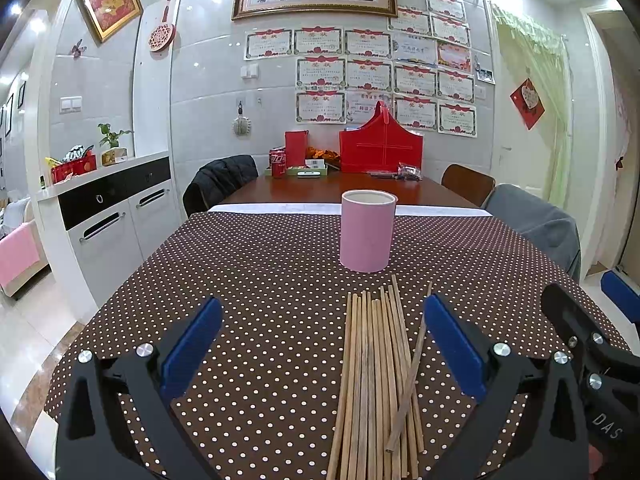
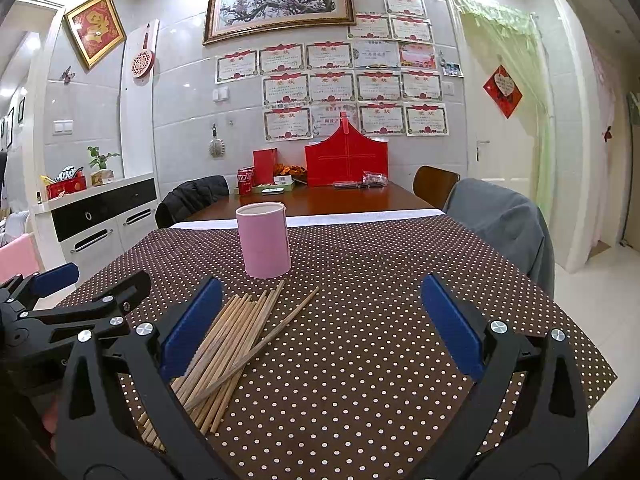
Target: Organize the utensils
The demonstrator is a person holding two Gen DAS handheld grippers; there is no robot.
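Black-framed left gripper and right gripper, blue pads, silver screws

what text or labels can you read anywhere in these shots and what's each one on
"DAS" – white letters on the black body of the right gripper, at the left wrist view's lower right edge.
White script logo on the red soda can – too blurred to read with certainty.
Headings on the wall certificates – two red characters each, too small to read.
Large framed painting and red gift bag – no legible text.
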